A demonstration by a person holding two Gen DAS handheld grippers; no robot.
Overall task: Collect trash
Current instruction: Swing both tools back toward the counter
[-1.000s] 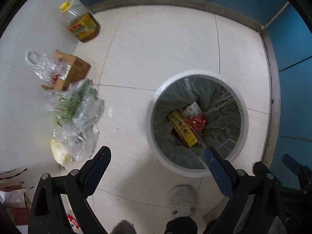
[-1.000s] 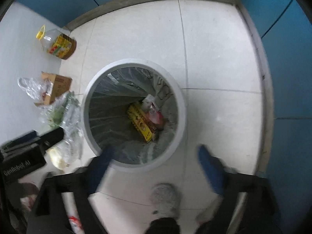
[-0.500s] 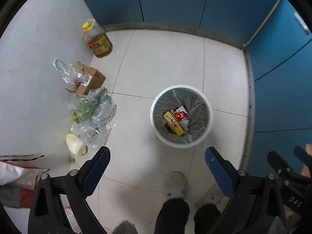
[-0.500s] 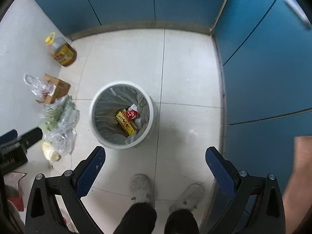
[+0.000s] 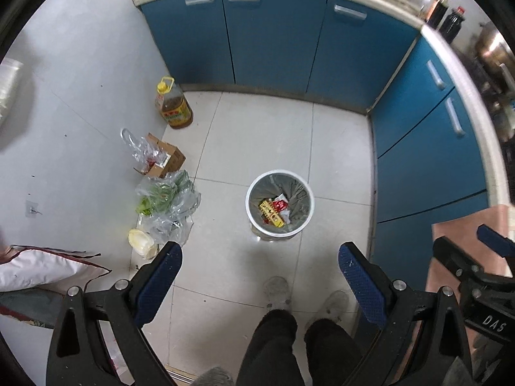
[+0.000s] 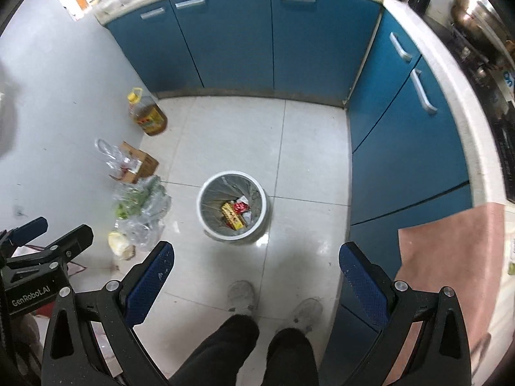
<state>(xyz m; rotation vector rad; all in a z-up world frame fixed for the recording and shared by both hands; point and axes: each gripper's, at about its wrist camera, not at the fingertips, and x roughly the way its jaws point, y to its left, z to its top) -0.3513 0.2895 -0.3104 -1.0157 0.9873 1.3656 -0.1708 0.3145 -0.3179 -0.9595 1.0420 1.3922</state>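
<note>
Trash sits in the white bin (image 5: 279, 206), which stands on the tiled floor (image 5: 257, 135) lined with a grey bag; inside I see a yellow carton (image 5: 271, 214), a red wrapper (image 5: 279, 205) touching it, and some white paper scraps beside them. Left of the bin, along the wall, lie clear plastic bags (image 5: 169, 206) holding green vegetables, and a pale cabbage-like lump (image 5: 141, 241) just beside them. Beyond the bags from the bin is an open cardboard box (image 5: 165, 160) with a crumpled clear bag stuffed in it, then an oil jug (image 5: 173, 106) with a yellow cap, near the blue cabinets (image 5: 273, 38).

My left hand-held gripper (image 5: 259, 262) is released, its blue pads spread wide with nothing between them, held high above the floor on my side of the bin. My right hand-held gripper (image 6: 256, 262) is likewise spread and empty. My shoes (image 6: 241, 296) stand on my side of the bin.

Only the left view shows a white cloth bundle (image 5: 42, 271) far left of the bin. The right view alone shows a metal pot (image 6: 479, 13) on the worktop (image 6: 450, 74) right of the bin. A brownish board (image 6: 450, 257) shows more fully there.
</note>
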